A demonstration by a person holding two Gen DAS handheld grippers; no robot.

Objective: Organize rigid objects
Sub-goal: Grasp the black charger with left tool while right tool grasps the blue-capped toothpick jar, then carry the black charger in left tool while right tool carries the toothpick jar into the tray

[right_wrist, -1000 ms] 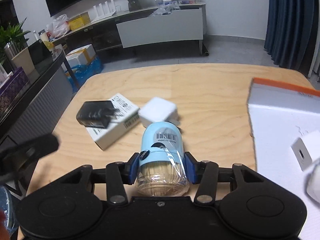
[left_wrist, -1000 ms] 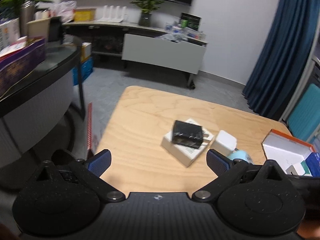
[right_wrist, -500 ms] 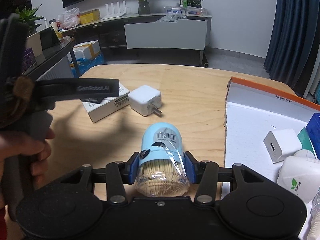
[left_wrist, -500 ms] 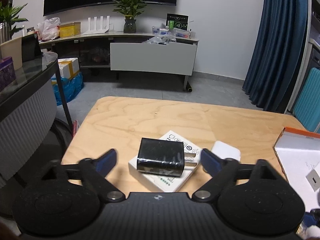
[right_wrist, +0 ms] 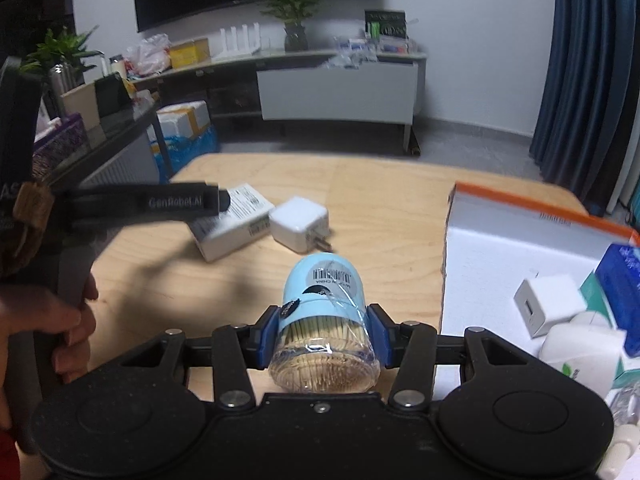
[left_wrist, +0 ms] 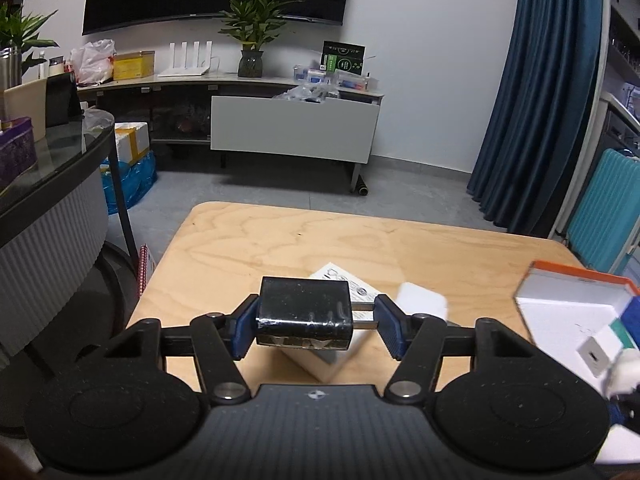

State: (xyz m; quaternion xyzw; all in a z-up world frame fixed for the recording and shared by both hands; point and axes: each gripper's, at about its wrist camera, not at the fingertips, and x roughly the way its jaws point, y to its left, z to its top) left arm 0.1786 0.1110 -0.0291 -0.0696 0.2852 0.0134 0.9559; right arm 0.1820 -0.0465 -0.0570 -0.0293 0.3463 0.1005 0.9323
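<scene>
- Left wrist view: the left tongs [left_wrist: 316, 326] are closing on a black charger [left_wrist: 304, 314]. One blue pad presses its left side and the other meets the tips of its metal prongs. A second ago these tongs stood wide apart over the surface with nothing between them, so the grab has only just happened.
- The black charger lies on a white packet [left_wrist: 340, 322], which rests on the wooden surface [left_wrist: 280, 240]. A white plug [left_wrist: 422, 304] sits just beside the packet on the right.
- Right wrist view: the right tongs [right_wrist: 322, 336] are clenched on a blue-capped jar of toothpicks [right_wrist: 324, 320], as they were a second ago. The jar is held above the surface, just left of the open white box [right_wrist: 500, 236].
- That box, edged in orange, already holds a small white cube charger [right_wrist: 548, 304], a blue carton [right_wrist: 624, 280] and other white containers.
- Judging by this, both hands are now loaded. The jar looks about ready to go into the box, and the black charger should follow once lifted. The white plug and the packet remain outside the box.
- The grip across the prongs may be a weak one, since the charger could twist.
</scene>
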